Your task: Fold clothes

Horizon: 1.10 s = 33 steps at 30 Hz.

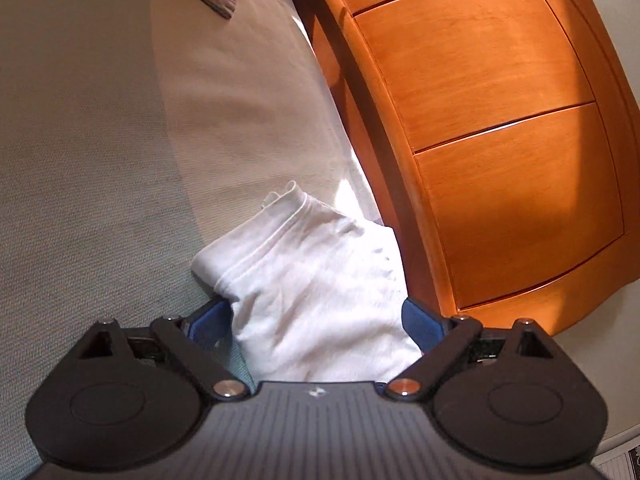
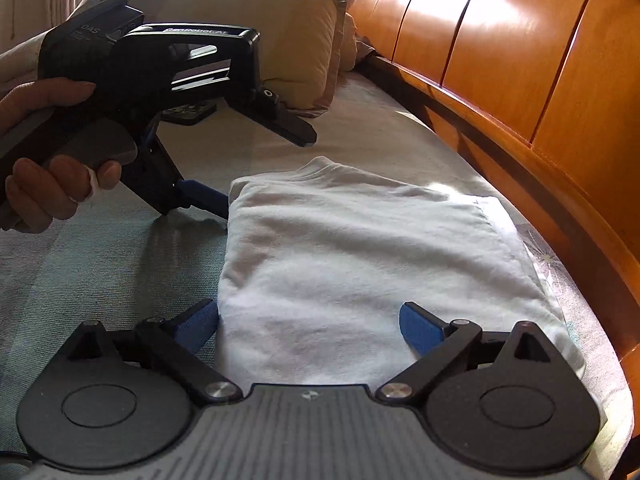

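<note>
While the folded white shirt lies flat on the pale bedspread, close beside the orange wooden headboard, I have both tools at its near side. My left gripper shows in the right wrist view, held in a hand; its frame reads "GenRobot.AI" along the top bar and "DAS" on the rear housing. Its jaws stand wide apart, one blue finger low on the bedspread at the shirt's left edge, the other raised clear above. My right gripper is spread wide too, its blue fingers straddling the shirt's near edge without pinching it. A cream pillow sits beyond
</note>
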Each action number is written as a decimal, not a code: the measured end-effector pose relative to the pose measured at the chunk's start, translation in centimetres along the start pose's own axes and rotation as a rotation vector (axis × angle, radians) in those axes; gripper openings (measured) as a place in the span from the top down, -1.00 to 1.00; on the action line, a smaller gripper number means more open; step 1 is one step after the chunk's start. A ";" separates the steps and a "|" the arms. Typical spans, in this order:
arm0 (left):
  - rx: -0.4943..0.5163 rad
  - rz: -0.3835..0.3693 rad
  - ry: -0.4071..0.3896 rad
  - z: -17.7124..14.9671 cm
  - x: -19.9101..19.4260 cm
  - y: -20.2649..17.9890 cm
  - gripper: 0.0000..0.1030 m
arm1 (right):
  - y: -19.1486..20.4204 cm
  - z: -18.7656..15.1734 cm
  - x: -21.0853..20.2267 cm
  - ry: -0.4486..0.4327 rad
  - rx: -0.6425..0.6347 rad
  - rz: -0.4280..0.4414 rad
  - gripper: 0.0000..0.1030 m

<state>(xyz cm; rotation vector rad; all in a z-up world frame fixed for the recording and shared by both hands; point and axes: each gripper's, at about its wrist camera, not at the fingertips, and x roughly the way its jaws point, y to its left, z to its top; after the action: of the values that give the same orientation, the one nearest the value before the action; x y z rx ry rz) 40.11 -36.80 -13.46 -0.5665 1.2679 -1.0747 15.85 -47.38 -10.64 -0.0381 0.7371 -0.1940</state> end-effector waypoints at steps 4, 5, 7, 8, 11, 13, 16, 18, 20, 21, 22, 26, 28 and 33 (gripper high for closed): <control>0.046 0.066 -0.091 1.5 -0.9 -0.5 -0.78 | -0.1 -0.6 -0.2 -0.004 -0.012 0.004 -0.95; 0.063 0.077 -0.110 1.7 -1.4 -0.7 -0.78 | -0.1 -0.7 -0.3 -0.005 -0.018 0.004 -0.95; 0.101 0.104 -0.134 1.6 -2.3 -1.6 -0.78 | -0.1 -0.7 -0.3 -0.004 -0.020 0.006 -0.95; 0.137 0.106 -0.133 1.4 -2.6 -2.3 -0.78 | -0.1 -0.7 -0.3 -0.004 -0.020 0.006 -0.95; 0.275 0.079 -0.093 0.0 -2.5 -4.9 -0.78 | -0.3 -0.5 -0.8 -0.022 -0.004 0.014 -0.95; 0.369 0.068 -0.053 -1.3 -1.7 -6.3 -0.79 | -1.0 -0.1 -1.5 -0.055 0.019 0.018 -0.95; 0.459 0.088 -0.018 -2.9 0.0 -7.3 -0.79 | -2.9 0.8 -2.2 -0.100 0.052 -0.003 -0.95; 0.433 0.110 0.010 -3.1 1.1 -6.3 -0.79 | -4.9 1.1 -1.8 -0.109 0.089 -0.018 -0.95; 0.405 0.109 0.021 -3.2 1.5 -4.9 -0.78 | -7.3 0.9 -0.8 -0.100 0.137 -0.023 -0.97; 0.409 0.099 0.011 -3.5 1.2 -4.7 -0.79 | -8.6 0.6 0.2 -0.065 0.171 -0.025 -0.98; 0.433 0.116 0.004 -3.7 0.8 -5.2 -0.79 | -9.7 0.3 1.0 -0.030 0.197 -0.034 -0.98; 0.550 0.199 -0.026 -4.5 -0.8 -7.0 -0.80 | -11.6 0.6 0.1 -0.076 0.259 -0.003 -0.96; 0.619 0.239 -0.053 -5.1 -1.6 -7.6 -0.80 | -11.2 1.6 -0.5 -0.124 0.242 0.008 -0.97; 0.645 0.287 -0.057 -7.0 -3.1 -6.9 -0.80 | -10.1 3.5 3.3 -0.035 0.193 -0.006 -0.97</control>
<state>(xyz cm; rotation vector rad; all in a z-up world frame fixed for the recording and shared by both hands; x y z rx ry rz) 31.45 -35.65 -8.03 0.0737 0.8477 -1.1334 18.92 -58.08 -9.24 0.1397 0.6805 -0.2688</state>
